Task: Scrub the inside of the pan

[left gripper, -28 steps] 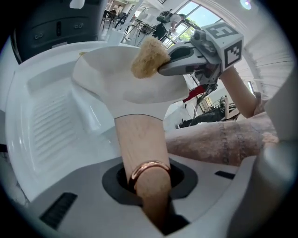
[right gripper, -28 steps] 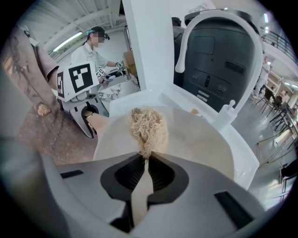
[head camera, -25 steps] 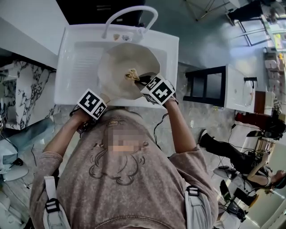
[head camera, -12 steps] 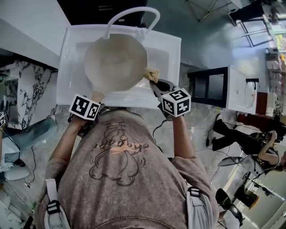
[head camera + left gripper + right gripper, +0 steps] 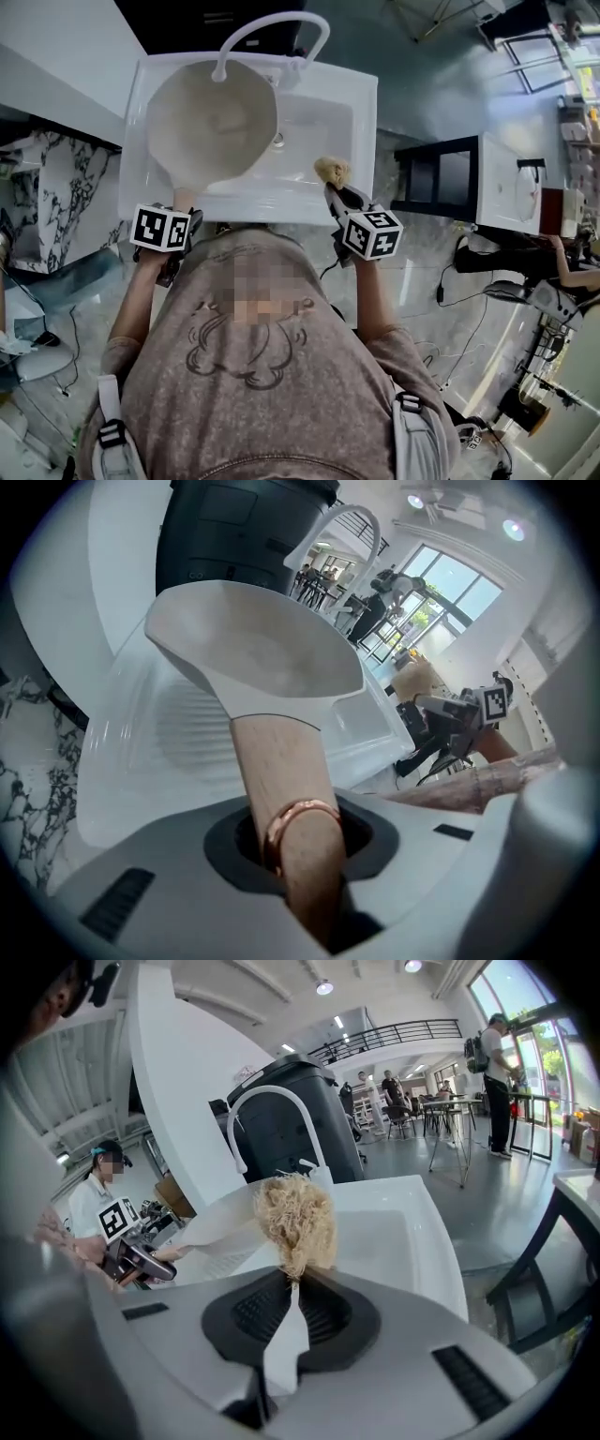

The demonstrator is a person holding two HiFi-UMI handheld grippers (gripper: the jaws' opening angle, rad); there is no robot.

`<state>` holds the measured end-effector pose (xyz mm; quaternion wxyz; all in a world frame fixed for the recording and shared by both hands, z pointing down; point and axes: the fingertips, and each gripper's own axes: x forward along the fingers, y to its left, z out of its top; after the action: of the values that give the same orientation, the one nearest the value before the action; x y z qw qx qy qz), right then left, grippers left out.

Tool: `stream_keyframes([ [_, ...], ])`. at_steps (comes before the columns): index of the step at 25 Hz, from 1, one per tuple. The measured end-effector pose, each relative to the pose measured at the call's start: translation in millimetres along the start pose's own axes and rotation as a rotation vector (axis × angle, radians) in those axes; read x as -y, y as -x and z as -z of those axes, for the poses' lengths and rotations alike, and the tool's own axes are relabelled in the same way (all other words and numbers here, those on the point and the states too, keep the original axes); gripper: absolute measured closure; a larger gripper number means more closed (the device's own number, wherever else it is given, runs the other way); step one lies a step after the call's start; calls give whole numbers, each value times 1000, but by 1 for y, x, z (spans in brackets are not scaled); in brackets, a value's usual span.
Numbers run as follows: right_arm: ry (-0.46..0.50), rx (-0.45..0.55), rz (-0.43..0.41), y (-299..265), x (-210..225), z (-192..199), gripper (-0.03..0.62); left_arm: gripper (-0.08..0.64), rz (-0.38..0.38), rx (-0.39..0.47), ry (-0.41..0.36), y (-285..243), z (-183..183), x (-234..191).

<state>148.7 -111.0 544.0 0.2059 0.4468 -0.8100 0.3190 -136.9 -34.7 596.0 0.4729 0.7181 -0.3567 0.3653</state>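
Note:
A cream pan with a wooden handle hangs tilted over the left side of the white sink, under the faucet. My left gripper is shut on that handle, seen close up in the left gripper view with the pan bowl beyond. My right gripper is shut on a tan fibrous scrubber, held at the sink's front right edge, apart from the pan. The scrubber fills the jaws in the right gripper view.
The sink has a ribbed drainboard on its left and a drain in the basin. A dark bin stands behind the faucet. A black stand sits right of the sink. People stand in the background.
The pan has swung left across the sink, away from the scrubber. My right gripper has drawn back out of the pan to the sink's front right edge with the scrubber.

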Motion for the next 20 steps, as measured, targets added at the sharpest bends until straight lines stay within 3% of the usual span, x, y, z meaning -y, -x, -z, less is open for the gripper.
stream_keyframes([
  [10,-87,41,34,-15,-12,17,554,461,12,93,66,5,-19,4],
  [20,-54,-3,48,-22,-19,23,554,460,-8,78,89,5,-14,1],
])
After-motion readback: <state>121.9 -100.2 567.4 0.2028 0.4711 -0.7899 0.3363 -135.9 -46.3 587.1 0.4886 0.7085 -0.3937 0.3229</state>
